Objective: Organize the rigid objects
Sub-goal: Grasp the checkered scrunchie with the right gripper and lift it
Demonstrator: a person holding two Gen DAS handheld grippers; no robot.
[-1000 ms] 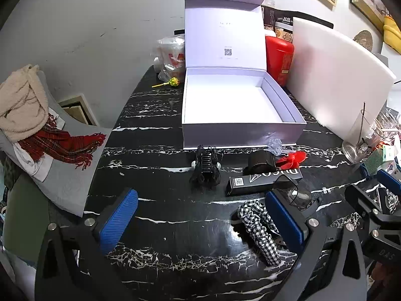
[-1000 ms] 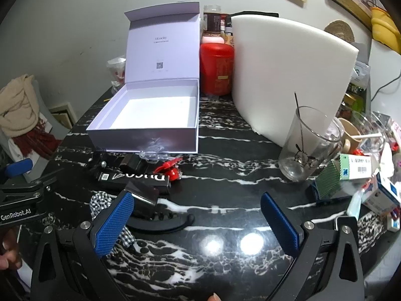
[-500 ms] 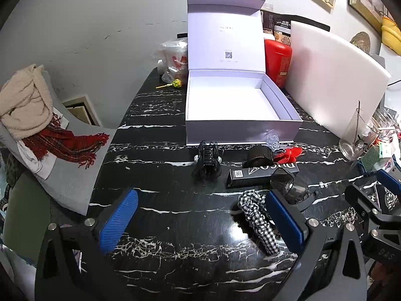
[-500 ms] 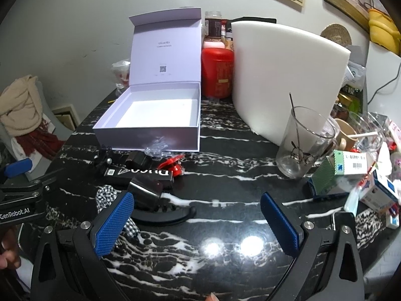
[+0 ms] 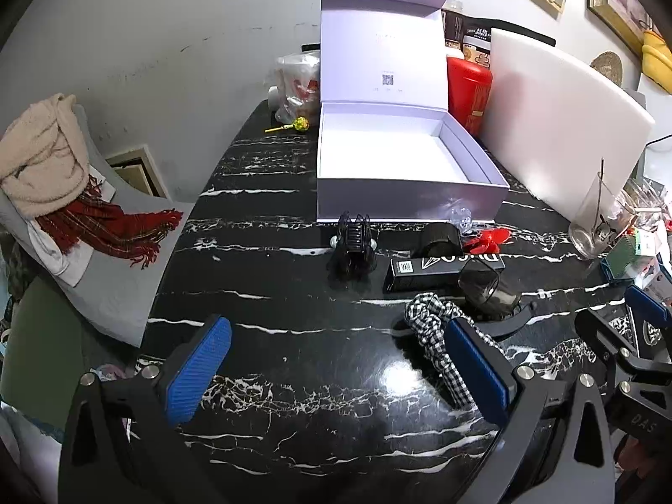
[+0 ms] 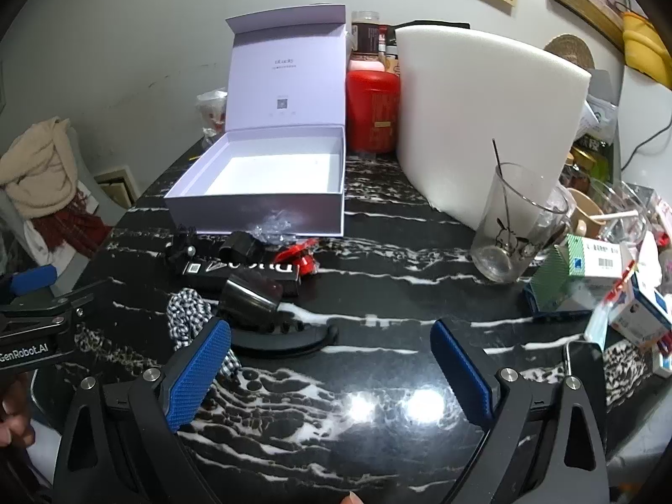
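Between the blue pads of the right gripper [image 6: 329,367] nothing is lying but bare black marble table [image 6: 378,441]; its jaws have just been closing a little yet are standing wide apart. Over on the left gripper [image 5: 336,371] the jaws are likewise spread wide and gripping nothing, hovering above the tabletop. Just beyond the right gripper's left pad, a black curved headband [image 6: 290,336] is lying flat, with a dark smoky cup [image 6: 250,300] tipped on its side against it and a checked fabric scrunchie [image 6: 187,321] beside it. Farther out a long black carton [image 6: 239,273] is resting on the table, and behind it are sitting a black claw clip [image 5: 353,248], a roll of dark tape [image 5: 441,239] and a small red item [image 6: 298,254] (its exact kind is hard to tell). Behind these the white box [image 5: 403,206] is standing with its lid propped upright and its inside bare. Off to the right a drinking glass [image 6: 512,227] is standing before a white foam board [image 6: 487,117].
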